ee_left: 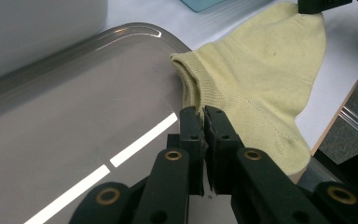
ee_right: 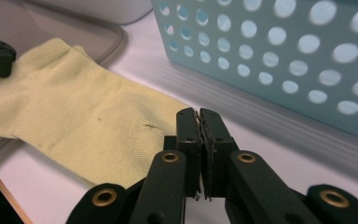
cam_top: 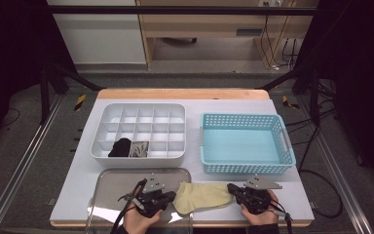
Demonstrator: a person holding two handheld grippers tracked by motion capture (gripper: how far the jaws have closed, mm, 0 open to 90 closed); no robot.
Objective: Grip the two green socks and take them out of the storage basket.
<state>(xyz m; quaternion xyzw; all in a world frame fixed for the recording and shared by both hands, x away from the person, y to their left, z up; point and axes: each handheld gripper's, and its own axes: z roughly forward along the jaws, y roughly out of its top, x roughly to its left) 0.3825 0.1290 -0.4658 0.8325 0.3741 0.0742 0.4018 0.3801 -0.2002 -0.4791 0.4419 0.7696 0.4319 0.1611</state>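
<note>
Grippers: left gripper (cam_top: 168, 197) is pinching the sock's (cam_top: 202, 196) cuff, right gripper (cam_top: 234, 191) its toe, likely spreading it flat for folding.
Sock: lying at the table's (cam_top: 78, 180) front edge, overlapping the tray (cam_top: 112, 183).
Organizer (cam_top: 141, 129): already holding two socks.

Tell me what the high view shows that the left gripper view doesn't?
The high view has the white divided organizer, with a black sock and a grey one in its front row, and the whole blue basket. The left gripper view has the sock's ribbed cuff up close. Both have the yellow sock and the clear tray.
</note>
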